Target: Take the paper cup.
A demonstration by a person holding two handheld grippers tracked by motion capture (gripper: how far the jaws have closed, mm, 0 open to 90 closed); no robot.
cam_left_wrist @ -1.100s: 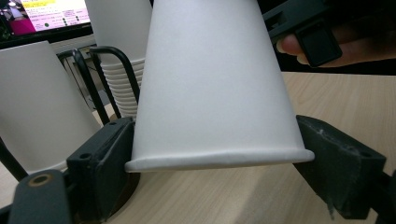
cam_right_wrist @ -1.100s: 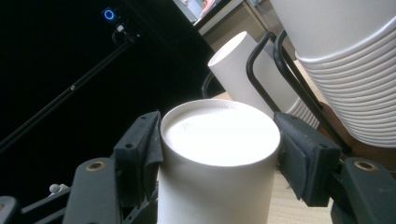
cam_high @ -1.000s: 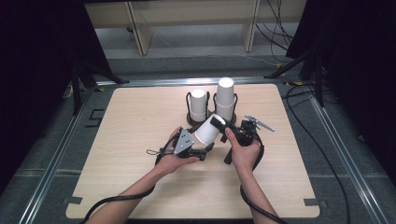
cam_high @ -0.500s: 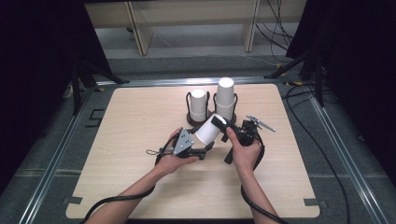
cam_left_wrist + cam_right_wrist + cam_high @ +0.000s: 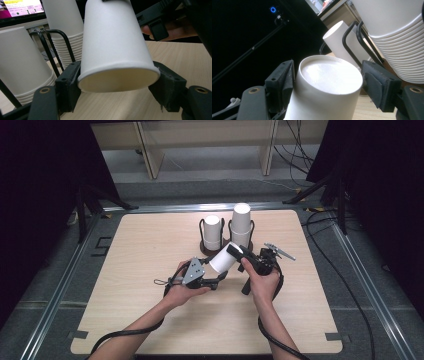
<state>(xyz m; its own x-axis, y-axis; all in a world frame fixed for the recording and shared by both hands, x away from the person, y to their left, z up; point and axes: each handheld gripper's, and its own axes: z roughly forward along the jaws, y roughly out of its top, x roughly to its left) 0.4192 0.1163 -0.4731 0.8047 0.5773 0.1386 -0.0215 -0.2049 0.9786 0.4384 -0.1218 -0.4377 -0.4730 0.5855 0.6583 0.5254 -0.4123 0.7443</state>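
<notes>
Handing over: we hold one paper cup [image 5: 223, 258] between our two hand-held grippers, above the table [image 5: 140, 245].

High view, left hand-held gripper [image 5: 216, 276]: it points up and right toward the cup's wide rim, which lies just ahead of its jaws.

High view, right hand-held gripper [image 5: 239, 254]: it sits at the cup's closed bottom; the cup runs down and left from it.

High view, long axis: the cup lies tilted, rim toward our left hand [image 5: 182, 291], bottom toward our right hand [image 5: 262, 282], so both hands are equally near, one at each end.

High view, holder [image 5: 227, 251]: two stacks of cups [image 5: 212, 231] stand in it just beyond the right hand-held gripper.

Left gripper view, grip: the jaws have just been closing and now clamp the cup [image 5: 116, 47] at its rim, one pad on each side, the open mouth facing the camera.

Left gripper view, direction: the cup's body rises away from these jaws toward the other hand-held gripper.

Right gripper view, grip: the jaws have just been opening; the cup's bottom [image 5: 332, 75] is between them, and the right pad [image 5: 378, 82] stands clear of the wall, so we judge this grip released.

Right gripper view, next move: we judge that the right one must back off along the cup's axis, away from the left.
</notes>
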